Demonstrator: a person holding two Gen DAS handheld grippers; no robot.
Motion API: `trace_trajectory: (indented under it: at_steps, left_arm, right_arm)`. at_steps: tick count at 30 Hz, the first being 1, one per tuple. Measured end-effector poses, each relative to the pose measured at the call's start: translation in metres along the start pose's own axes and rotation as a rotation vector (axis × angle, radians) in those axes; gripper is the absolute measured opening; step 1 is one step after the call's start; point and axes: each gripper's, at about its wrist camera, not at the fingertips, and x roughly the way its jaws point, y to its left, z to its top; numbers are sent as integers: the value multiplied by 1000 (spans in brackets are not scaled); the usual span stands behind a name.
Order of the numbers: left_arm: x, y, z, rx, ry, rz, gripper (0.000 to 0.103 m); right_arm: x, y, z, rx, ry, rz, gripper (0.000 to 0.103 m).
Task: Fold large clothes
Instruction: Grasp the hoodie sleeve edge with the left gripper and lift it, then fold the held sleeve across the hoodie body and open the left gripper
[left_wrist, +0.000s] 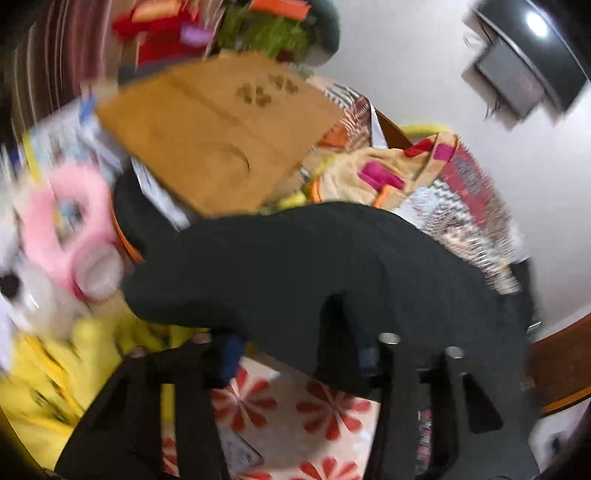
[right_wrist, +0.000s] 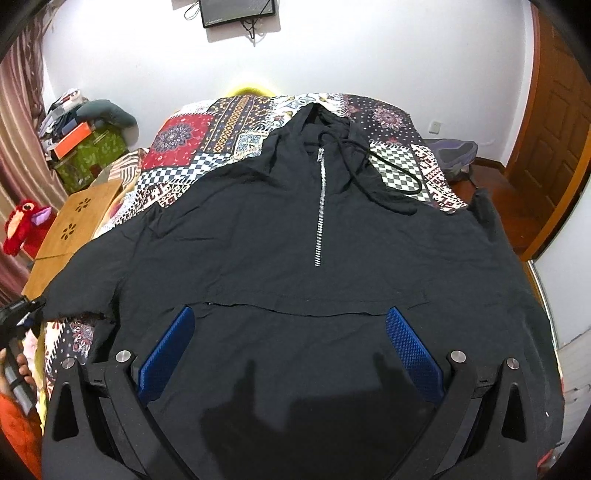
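Note:
A large black hooded pullover (right_wrist: 295, 240) with a silver half zip (right_wrist: 320, 206) lies front up on a patchwork bedspread (right_wrist: 207, 147), hood toward the wall. My right gripper (right_wrist: 290, 332) hovers open and empty over its lower front, blue pads (right_wrist: 168, 350) wide apart. My left gripper (right_wrist: 18, 314) shows at the left edge by the pullover's left sleeve end. In the blurred left wrist view, the left gripper (left_wrist: 299, 354) is shut on the black sleeve fabric (left_wrist: 295, 258), which is lifted and drapes across the fingers.
A wooden lap table (right_wrist: 74, 221) stands left of the bed and also shows in the left wrist view (left_wrist: 214, 133). A red plush toy (right_wrist: 22, 229), green boxes (right_wrist: 92, 155), pink and yellow soft toys (left_wrist: 70, 229) crowd the left side. A wooden door (right_wrist: 554, 147) is at right.

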Motion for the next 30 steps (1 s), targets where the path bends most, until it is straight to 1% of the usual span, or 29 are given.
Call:
trace_trajectory:
  at_steps: [1, 2, 3, 5, 8, 11, 14, 16, 20, 22, 25, 27, 30]
  left_arm:
    - [1, -5, 3, 34, -18, 29, 25]
    - [0, -12, 6, 63, -31, 51, 13]
    - [-3, -19, 9, 94, -45, 57, 9]
    - [-10, -26, 13, 120, -70, 44, 5]
    - [-31, -48, 21, 170, -129, 14, 4]
    - [-53, -74, 29, 218, -183, -35, 4]
    - [-76, -110, 33, 279, -229, -92, 3]
    - [-91, -139, 33, 316, -250, -151, 3]
    - [-111, -187, 28, 369, -273, -247, 3]
    - [-120, -221, 23, 408, -274, -304, 3]
    - [-128, -264, 13, 469, -274, -360, 3]
    - [-134, -296, 1, 522, -272, -395, 3]
    - [-138, -340, -24, 593, -246, -466, 3]
  right_arm:
    - [-2, -2, 0, 3, -6, 0, 103]
    - [-3, -3, 1, 5, -10, -1, 103]
    - [-5, -4, 1, 6, -15, -3, 103]
    - [-8, -8, 2, 10, -26, -10, 103]
    - [-11, -14, 1, 21, -37, -11, 103]
    - [-15, -21, 0, 31, -48, -7, 103]
    - [-18, -27, -2, 25, -61, -18, 103]
    - [-20, -31, -3, 13, -70, -28, 103]
    - [-24, -41, -6, -18, -86, -55, 103]
    - [-25, -48, -7, -16, -83, -52, 103]
    - [-28, -59, -8, 4, -92, -38, 103]
    - [-28, -66, -8, 13, -96, -38, 103]
    - [-29, -73, -10, 16, -98, -48, 103]
